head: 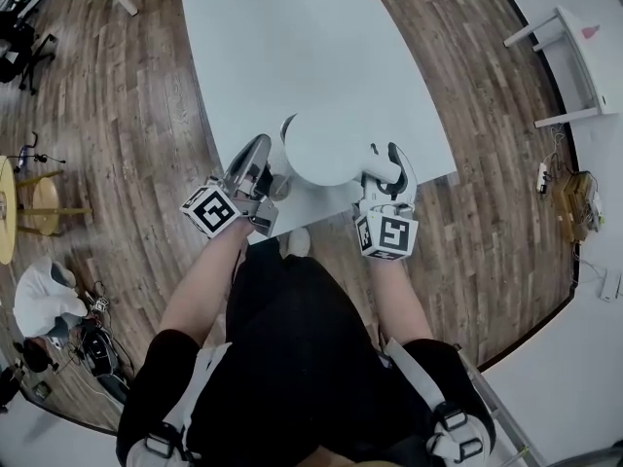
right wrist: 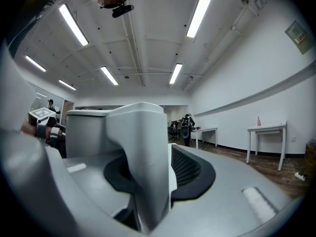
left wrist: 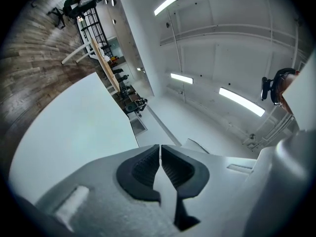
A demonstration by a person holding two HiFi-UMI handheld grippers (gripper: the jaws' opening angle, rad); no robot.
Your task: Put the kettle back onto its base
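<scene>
The white kettle (head: 326,149) stands near the front edge of the white table (head: 292,37). My right gripper (head: 389,168) sits at its handle (head: 383,161), which points toward me. In the right gripper view the handle (right wrist: 143,147) stands upright between the jaws of the right gripper (right wrist: 154,171); the jaws are wide and the left pad shows a gap, so the gripper is open. The kettle body (right wrist: 86,127) rises behind. My left gripper (head: 255,163) is beside the kettle's left side. In its own view the left gripper (left wrist: 161,148) is shut on nothing. I cannot make out the base.
The table (left wrist: 74,127) stretches away ahead of the left gripper. Wooden floor surrounds it. Another white table (head: 574,56) stands at the far right, with cables and a power strip (head: 543,175) near it. A round stool (head: 39,202) is at the left.
</scene>
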